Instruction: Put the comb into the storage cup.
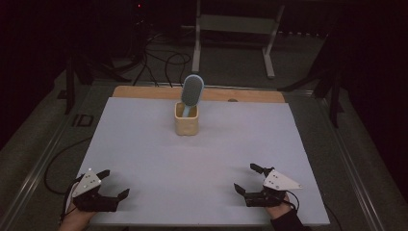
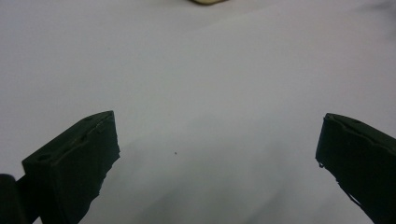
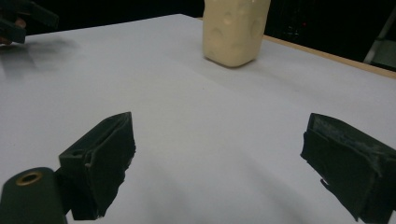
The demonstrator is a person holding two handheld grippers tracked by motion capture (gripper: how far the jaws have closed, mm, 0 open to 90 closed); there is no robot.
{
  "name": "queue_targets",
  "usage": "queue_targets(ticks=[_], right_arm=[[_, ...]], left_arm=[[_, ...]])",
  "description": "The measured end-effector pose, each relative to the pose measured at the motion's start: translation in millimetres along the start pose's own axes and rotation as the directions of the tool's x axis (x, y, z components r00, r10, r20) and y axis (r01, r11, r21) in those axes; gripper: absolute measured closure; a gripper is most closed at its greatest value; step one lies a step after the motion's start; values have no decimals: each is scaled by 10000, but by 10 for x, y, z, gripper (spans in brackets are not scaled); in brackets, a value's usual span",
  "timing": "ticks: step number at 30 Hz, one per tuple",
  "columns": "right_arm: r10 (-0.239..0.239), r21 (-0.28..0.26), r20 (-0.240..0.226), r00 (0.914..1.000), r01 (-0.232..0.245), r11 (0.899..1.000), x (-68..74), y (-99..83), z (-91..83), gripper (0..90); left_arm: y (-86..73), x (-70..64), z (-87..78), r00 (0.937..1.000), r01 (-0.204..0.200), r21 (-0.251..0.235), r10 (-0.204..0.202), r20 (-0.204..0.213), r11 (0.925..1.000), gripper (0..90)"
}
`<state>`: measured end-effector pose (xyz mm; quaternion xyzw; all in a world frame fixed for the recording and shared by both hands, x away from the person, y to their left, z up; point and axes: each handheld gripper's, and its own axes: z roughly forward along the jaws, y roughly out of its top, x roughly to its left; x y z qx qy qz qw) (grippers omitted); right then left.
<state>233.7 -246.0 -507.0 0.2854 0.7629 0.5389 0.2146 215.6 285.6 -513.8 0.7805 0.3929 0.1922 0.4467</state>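
I had both sets of jaws spread wide with nothing between them. The left gripper [image 1: 114, 183] sat at the near left corner of the bench [image 1: 159, 159], its jaws pointing toward the middle; in the left gripper view the left gripper [image 2: 217, 140] showed only bare white surface between its two black jaws. The right gripper [image 1: 248, 178] sat toward the near right corner, jaws likewise gaping and aimed inward, with the grey three-cornered plate [image 1: 281, 180] on top of it. In the right gripper view the right gripper [image 3: 219, 140] was also empty, and the other hand's gripper showed dimly at the top left of that view. My hands came in from the near edge behind each tool.

Well apart from both grippers, the cream holder [image 1: 186, 120] stood upright in the middle of the far half of the bench, nearer the far edge than the near one. From the right gripper view I saw the cream holder [image 3: 235, 30] with shallow dimples in its side, resting on the white sheet. A blue brush [image 1: 192, 91] stood handle down inside it, its oval head rising above the rim and leaning slightly toward the right. Beyond the white sheet a strip of wooden bench top [image 1: 144, 91] ran along the far edge
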Motion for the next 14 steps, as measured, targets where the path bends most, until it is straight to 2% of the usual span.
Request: queue_targets(ticks=[2, 14], right_arm=[[26, -11, -5, 10000, -26, 10000, -3, 1, 7, 92], [-38, 37, -80, 10000, 38, 10000, -6, 3, 27, 92]], left_arm=[[2, -1, -9, 9999, 53, -48, -53, -143, 10000, 0], [-8, 5, -24, 9999, 124, -60, -124, -68, 9999, 0]])
